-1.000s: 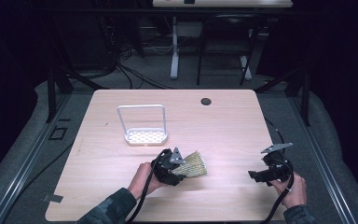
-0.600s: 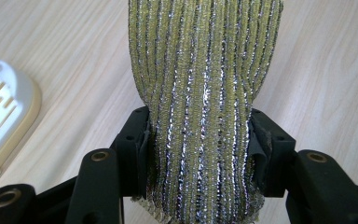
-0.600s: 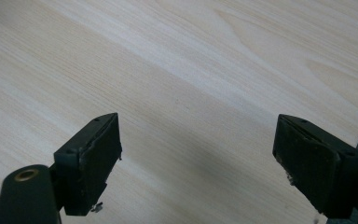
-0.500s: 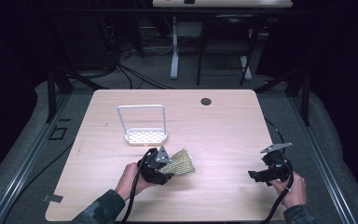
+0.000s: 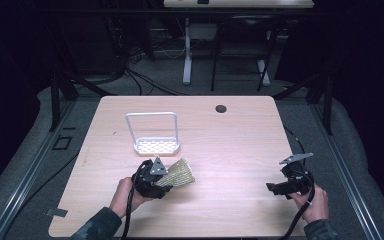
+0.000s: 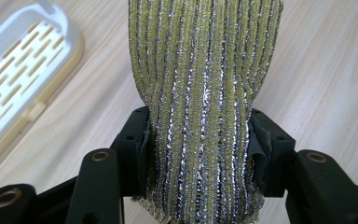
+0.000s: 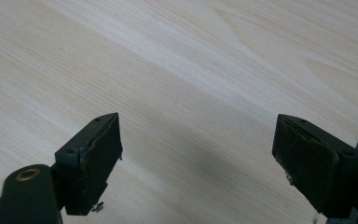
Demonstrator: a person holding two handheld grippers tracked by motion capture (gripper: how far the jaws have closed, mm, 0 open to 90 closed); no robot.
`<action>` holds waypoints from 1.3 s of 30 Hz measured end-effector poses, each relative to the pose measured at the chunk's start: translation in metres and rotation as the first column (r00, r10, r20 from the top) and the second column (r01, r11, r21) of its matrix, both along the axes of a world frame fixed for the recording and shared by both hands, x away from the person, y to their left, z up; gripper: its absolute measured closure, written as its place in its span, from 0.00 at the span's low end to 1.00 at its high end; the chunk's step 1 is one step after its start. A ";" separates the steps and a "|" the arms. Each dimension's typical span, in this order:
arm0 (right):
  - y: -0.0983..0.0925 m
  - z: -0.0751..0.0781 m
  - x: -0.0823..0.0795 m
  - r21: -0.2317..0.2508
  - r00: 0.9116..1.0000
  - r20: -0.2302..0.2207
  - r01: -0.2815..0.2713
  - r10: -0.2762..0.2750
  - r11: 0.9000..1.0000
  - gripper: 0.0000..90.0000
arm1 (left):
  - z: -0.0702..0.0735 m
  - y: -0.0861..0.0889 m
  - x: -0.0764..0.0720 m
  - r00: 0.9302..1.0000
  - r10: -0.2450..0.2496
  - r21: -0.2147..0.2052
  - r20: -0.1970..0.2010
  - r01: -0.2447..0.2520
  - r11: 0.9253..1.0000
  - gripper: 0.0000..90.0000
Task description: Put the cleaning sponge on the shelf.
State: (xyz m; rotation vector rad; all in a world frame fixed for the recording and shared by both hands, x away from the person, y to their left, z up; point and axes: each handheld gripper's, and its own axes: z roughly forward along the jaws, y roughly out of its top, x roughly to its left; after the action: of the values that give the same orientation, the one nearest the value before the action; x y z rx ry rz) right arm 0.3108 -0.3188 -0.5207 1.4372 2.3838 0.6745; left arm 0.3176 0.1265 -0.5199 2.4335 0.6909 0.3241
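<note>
Clamping the glittery yellow scouring pad (image 6: 205, 93) between its black jaws, the left tool (image 5: 156, 179) is carrying it across the bench (image 5: 240, 135): against the two earlier high views, this tool and its load are now sitting further toward the left of the frame, drawing closer to the white rack (image 5: 155, 144) that is standing in the upper left part of the bench. The grip itself is looking unchanged, with the jaws pinching the pad's near end so that its ribbed body is bunching at the waist and fanning out beyond the tips. That shift is suggesting, as a judgement, that the pad is being brought toward the rack, probably to be set into its slotted tray, though the placing is not yet done.

In the left gripper view the pad is filling the centre, rising from the jaws to the top edge, while the rack's tray (image 6: 23, 79) is lying at the upper left of the frame, near the pad but not touching it. In the high view the pad (image 5: 180, 172) is sticking out to the right of the tool, just below and slightly right of the tray's front edge.

Further out, the right tool (image 5: 275, 189) is resting low at the lower right of the high view, its jaws standing wide apart over bare wood in the right gripper view (image 7: 200, 158), gripping nothing and well apart from the pad
</note>
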 end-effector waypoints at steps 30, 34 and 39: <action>0.001 0.000 0.001 0.004 1.000 -0.001 -0.001 0.001 1.000 0.17 | 0.006 0.048 0.021 0.965 0.256 -0.029 0.054 -0.255 0.967 0.53; 0.001 0.000 0.001 -0.001 1.000 0.002 -0.002 0.002 1.000 0.17 | 0.006 0.046 0.025 0.960 0.273 -0.033 0.065 -0.271 0.962 0.53; 0.001 0.001 0.001 -0.006 1.000 -0.001 -0.001 0.001 1.000 0.17 | 0.007 0.045 0.033 0.952 0.296 -0.034 0.075 -0.294 0.955 0.53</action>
State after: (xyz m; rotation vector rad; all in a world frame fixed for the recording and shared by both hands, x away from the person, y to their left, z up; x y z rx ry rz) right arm 0.3115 -0.3178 -0.5199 1.4346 2.3858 0.6660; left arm 0.3507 0.1717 -0.5124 2.2806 1.0195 0.5254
